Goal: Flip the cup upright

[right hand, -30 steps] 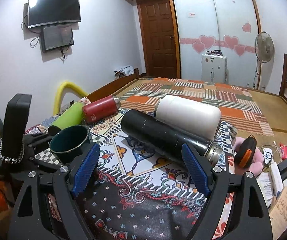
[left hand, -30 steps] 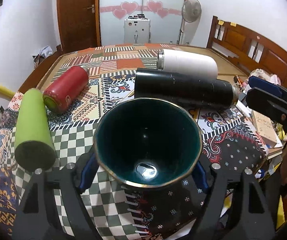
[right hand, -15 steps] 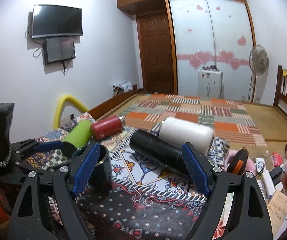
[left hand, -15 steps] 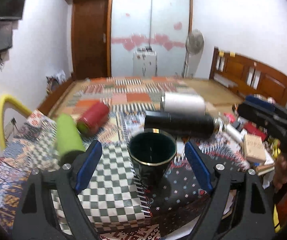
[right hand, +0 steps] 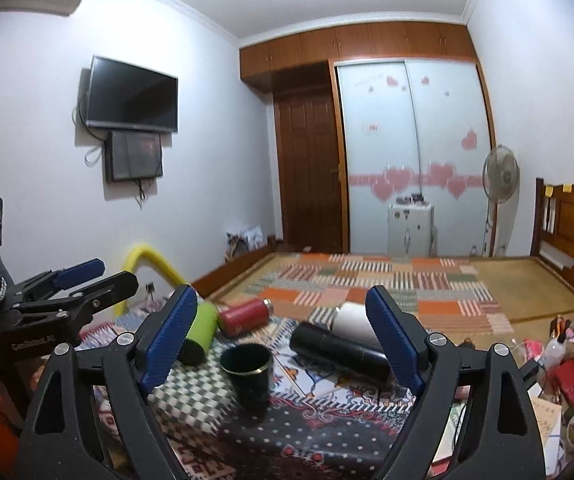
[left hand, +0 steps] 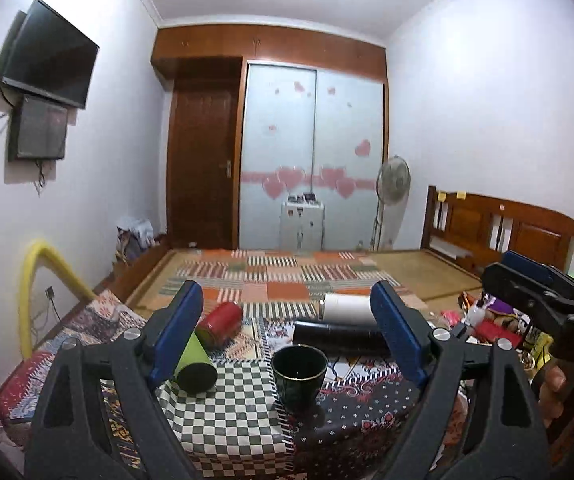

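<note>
A dark green cup (left hand: 299, 372) is standing upright on the patterned cloth (left hand: 231, 420); both the left gripper (left hand: 287, 336) and the right gripper (right hand: 283, 340) are hovering released, holding nothing.

The cup (left hand: 298, 371) is showing dark green with a thin gold rim. The cloth (left hand: 231, 412) is showing green-and-white checks toward its left edge. The bottles are showing lime green (left hand: 194, 364), red (left hand: 223, 323), black (left hand: 337, 338) and white (left hand: 347, 309).
</note>
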`<control>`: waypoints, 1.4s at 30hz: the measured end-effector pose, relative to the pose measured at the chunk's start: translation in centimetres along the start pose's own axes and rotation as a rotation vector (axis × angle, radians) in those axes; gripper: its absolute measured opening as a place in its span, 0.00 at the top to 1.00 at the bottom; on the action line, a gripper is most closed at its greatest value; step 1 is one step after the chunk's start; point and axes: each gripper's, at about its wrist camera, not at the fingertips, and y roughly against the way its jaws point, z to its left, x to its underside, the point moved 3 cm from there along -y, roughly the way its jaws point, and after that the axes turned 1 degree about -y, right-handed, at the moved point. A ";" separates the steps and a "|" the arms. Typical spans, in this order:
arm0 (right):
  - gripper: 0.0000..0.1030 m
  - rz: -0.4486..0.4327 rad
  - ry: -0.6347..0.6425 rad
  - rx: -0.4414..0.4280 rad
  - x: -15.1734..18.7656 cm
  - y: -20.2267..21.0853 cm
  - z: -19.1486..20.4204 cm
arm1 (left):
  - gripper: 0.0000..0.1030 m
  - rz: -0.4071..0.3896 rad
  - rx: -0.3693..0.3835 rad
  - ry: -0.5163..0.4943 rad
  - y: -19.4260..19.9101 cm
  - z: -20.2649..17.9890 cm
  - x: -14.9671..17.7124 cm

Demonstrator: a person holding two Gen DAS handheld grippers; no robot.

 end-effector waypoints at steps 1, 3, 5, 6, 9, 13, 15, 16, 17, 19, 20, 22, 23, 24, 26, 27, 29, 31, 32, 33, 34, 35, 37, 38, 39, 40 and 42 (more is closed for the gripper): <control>0.14 -0.016 -0.005 -0.002 -0.2 0.6 0.3 | 0.15 -0.007 -0.002 0.000 0.5 0.0 -0.1; 0.14 -0.036 -0.012 0.001 -0.4 1.3 0.6 | 0.12 -0.023 -0.008 0.001 1.3 -0.1 -0.3; 0.10 -0.053 -0.021 0.005 -0.4 2.0 0.8 | 0.08 -0.042 -0.021 -0.004 2.1 -0.3 -0.3; 0.06 -0.057 -0.024 0.004 -0.3 2.1 0.8 | 0.06 -0.049 -0.025 -0.007 2.5 -0.3 -0.3; 0.05 -0.069 -0.026 0.013 0.1 2.4 1.1 | 0.03 -0.062 -0.037 -0.023 3.3 -0.7 -0.1; 0.00 -0.072 -0.021 0.025 0.6 2.6 1.6 | 0.01 -0.068 -0.042 -0.033 4.1 -1.1 0.2; 0.00 -0.073 -0.027 0.024 0.8 2.9 1.7 | 0.00 -0.069 -0.041 -0.030 4.3 -1.1 0.4; 0.00 -0.071 -0.026 0.023 0.9 2.8 1.7 | 0.00 -0.068 -0.040 -0.029 4.3 -1.1 0.4; 0.00 -0.070 -0.025 0.024 1.0 3.0 1.8 | 0.00 -0.067 -0.040 -0.029 4.3 -1.2 0.5; 0.00 -0.064 -0.020 0.026 1.2 3.0 1.9 | 0.00 -0.065 -0.039 -0.026 4.4 -1.3 0.5; 0.00 -0.063 -0.019 0.026 1.3 3.1 2.0 | 0.00 -0.063 -0.038 -0.024 4.4 -1.2 0.5; 0.00 -0.061 -0.018 0.026 1.4 3.2 2.0 | 0.00 -0.062 -0.039 -0.023 4.4 -1.2 0.6; 0.00 -0.060 -0.017 0.026 1.5 3.3 2.1 | 0.00 -0.062 -0.041 -0.023 4.3 -1.2 0.7; 0.00 -0.060 -0.016 0.028 1.5 3.5 2.1 | 0.00 -0.062 -0.042 -0.022 4.4 -1.2 0.8; 0.00 -0.057 -0.015 0.030 1.5 3.6 2.2 | 0.00 -0.060 -0.040 -0.020 4.3 -1.1 0.9; 0.00 -0.056 -0.016 0.029 1.5 3.7 2.2 | 0.00 -0.059 -0.038 -0.018 4.3 -1.2 0.9; 0.00 -0.055 -0.016 0.030 1.6 3.7 2.2 | 0.00 -0.057 -0.038 -0.019 4.2 -1.2 1.0; 0.00 -0.053 -0.017 0.032 1.7 3.7 2.3 | 0.00 -0.054 -0.034 -0.018 4.1 -1.1 1.0; 0.00 -0.052 -0.017 0.032 1.7 3.7 2.3 | 0.00 -0.052 -0.031 -0.017 4.0 -1.1 1.0; 0.00 -0.051 -0.018 0.033 1.6 3.6 2.3 | 0.00 -0.052 -0.030 -0.017 4.0 -1.2 1.0; 0.00 -0.050 -0.019 0.033 1.7 3.6 2.3 | 0.00 -0.053 -0.033 -0.018 4.0 -1.2 1.0; 0.00 -0.049 -0.020 0.033 1.7 3.6 2.3 | 0.00 -0.053 -0.033 -0.018 4.0 -1.1 1.0; 0.00 -0.049 -0.020 0.033 1.6 3.6 2.2 | 0.00 -0.052 -0.030 -0.016 3.9 -1.2 1.0; 0.00 -0.049 -0.018 0.033 1.6 3.7 2.2 | 0.00 -0.052 -0.030 -0.016 3.9 -1.1 1.1; 0.00 -0.049 -0.019 0.033 1.6 3.6 2.2 | 0.00 -0.052 -0.031 -0.016 3.9 -1.1 1.1; 0.00 -0.049 -0.018 0.034 1.6 3.6 2.2 | 0.00 -0.052 -0.031 -0.017 3.9 -1.1 1.1; 0.00 -0.050 -0.016 0.036 1.6 3.7 2.2 | 0.00 -0.051 -0.030 -0.017 3.9 -1.1 1.1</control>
